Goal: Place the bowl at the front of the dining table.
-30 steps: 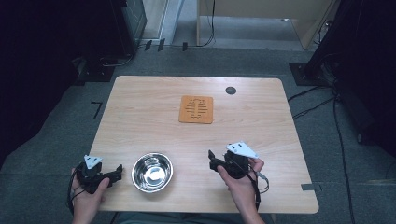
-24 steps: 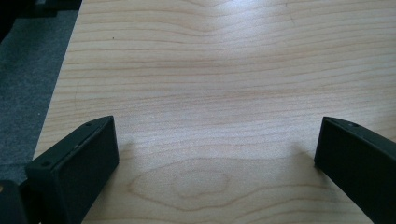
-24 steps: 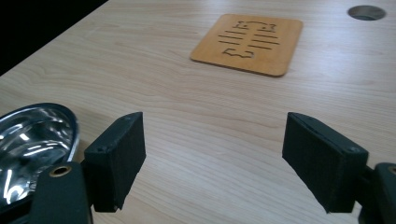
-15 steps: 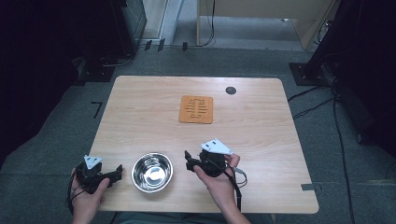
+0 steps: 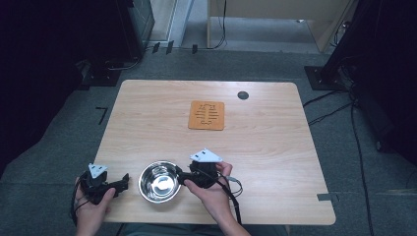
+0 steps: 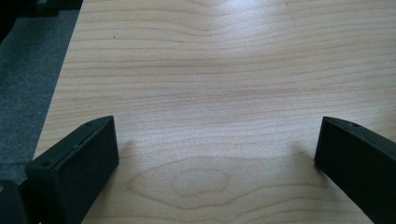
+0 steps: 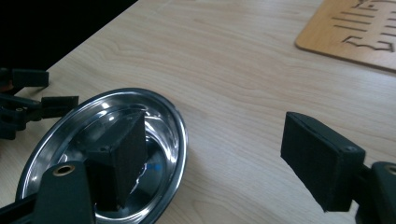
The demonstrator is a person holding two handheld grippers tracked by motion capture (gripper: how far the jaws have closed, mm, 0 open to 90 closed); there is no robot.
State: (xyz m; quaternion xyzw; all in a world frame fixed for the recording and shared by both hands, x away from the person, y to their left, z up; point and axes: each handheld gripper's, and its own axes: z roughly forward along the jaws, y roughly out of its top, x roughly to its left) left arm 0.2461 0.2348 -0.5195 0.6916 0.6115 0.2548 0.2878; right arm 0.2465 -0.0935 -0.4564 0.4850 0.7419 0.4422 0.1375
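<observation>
Fig. View from above and along both sets of jaws. My right gripper (image 5: 183, 178) stands wide, with nothing clamped: in the right gripper view one jaw hangs over the inside of the stainless steel bowl (image 7: 105, 154) and the other outside, over bare wood, so the bowl's rim lies between them, not yet pinched. My left gripper (image 5: 124, 181) is likewise spread wide over plain tabletop and holds nothing (its own view gives wood grain between the jaws).

The bowl (image 5: 160, 181) sits upright near the front edge of the wooden table (image 5: 275, 147), between my two grippers and nearer the right one.

Handling, as I judge it: thin polished steel, so light and rigid, not fragile, but slick; the pads could slide on the mirror finish, and a one-sided grip may let the bowl tilt or swing. The rolled rim on the side nearest my right gripper is the place to take hold, one pad inside the wall and one outside, seated well down past the lip.

Writing: none that I can read. The bowl shows no mark. The orange trivet (image 5: 207, 115) farther back carries only cut-out slots, and the dark round disc (image 5: 243, 95) beyond it is too small to tell.
</observation>
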